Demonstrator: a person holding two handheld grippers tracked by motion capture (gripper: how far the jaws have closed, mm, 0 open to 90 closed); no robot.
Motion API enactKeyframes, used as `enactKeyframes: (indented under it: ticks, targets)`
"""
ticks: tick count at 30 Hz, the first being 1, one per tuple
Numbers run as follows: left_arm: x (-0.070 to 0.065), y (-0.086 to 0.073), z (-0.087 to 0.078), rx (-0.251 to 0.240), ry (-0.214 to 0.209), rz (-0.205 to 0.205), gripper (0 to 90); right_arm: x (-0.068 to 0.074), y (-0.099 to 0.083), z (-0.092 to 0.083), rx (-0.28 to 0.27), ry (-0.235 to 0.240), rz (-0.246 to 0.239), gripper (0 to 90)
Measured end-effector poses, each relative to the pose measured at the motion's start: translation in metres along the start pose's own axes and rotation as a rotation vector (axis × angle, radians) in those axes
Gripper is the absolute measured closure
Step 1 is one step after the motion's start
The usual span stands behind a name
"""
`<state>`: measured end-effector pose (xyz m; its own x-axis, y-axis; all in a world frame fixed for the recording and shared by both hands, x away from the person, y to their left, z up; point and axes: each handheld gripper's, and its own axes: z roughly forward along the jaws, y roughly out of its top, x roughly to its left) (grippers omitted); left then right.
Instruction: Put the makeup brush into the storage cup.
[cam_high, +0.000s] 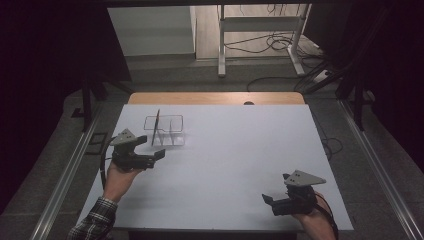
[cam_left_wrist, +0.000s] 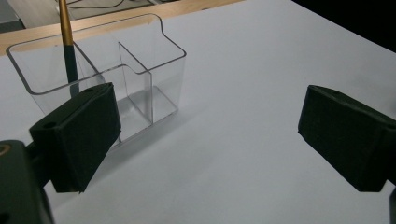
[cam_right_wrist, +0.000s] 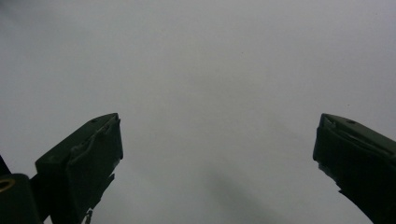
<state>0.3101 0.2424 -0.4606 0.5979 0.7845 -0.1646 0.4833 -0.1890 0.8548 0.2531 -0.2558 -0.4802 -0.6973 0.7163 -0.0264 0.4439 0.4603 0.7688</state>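
Left tongs (cam_high: 159, 154) held just above white counter (cam_high: 230, 160), jaws spread wide, nothing gripped. Clear divided holder (cam_left_wrist: 140, 70) seen just ahead of left tongs, close beside one jaw, not touched. Dark gold-topped pen (cam_left_wrist: 69, 51) stood upright, slightly tilted, in holder's far compartment. Right tongs (cam_high: 268, 199) held well apart from holder, low over bare counter, jaws likewise spread, empty.
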Motion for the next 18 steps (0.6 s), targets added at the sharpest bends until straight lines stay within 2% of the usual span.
enactKeyframes:
  ticks: [18]
  targets:
    - [-0.0087,-0.0078,-0.0094,0.010,0.000,0.009,6.1,-0.0002,0.0000,-0.0004,-0.006,0.001,0.002,1.7]
